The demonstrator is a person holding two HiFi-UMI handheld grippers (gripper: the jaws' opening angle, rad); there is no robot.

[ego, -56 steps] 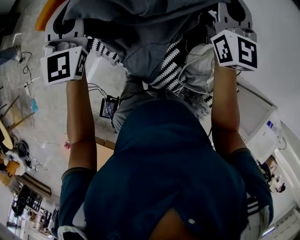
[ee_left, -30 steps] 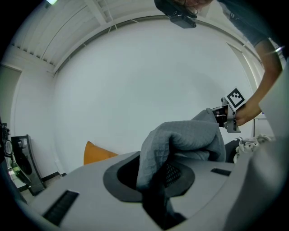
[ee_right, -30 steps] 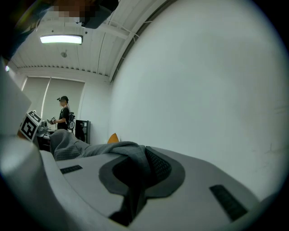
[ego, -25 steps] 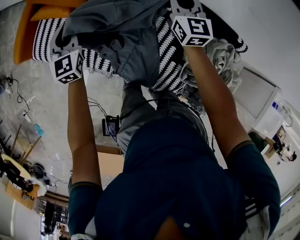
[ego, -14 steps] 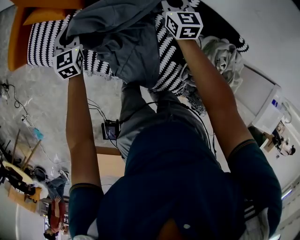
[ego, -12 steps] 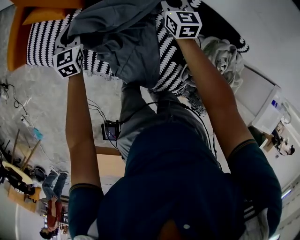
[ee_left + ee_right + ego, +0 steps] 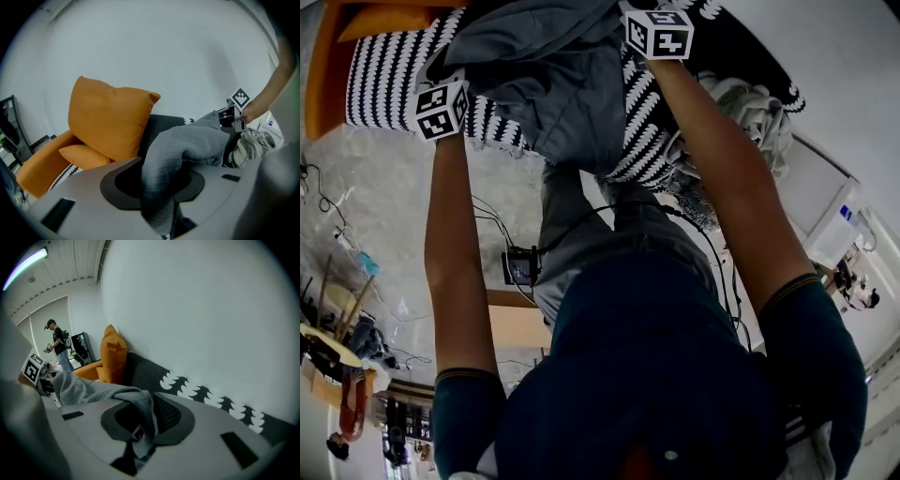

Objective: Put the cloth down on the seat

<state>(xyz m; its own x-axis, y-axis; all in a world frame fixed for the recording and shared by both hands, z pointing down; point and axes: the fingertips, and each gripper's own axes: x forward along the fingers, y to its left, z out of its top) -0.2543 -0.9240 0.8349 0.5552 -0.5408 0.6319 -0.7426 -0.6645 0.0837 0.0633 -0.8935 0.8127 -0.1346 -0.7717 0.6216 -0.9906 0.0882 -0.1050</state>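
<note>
The grey cloth is spread between the left claw and the right claw above the black-and-white striped seat, with a fold draped through each claw's jaws, which are being opened and are not pressed on it.

From your head view, the cloth covered much of the seat, and the top edge cut both off. The cushion was clipped there too. A far-off person was too small to make out.
</note>
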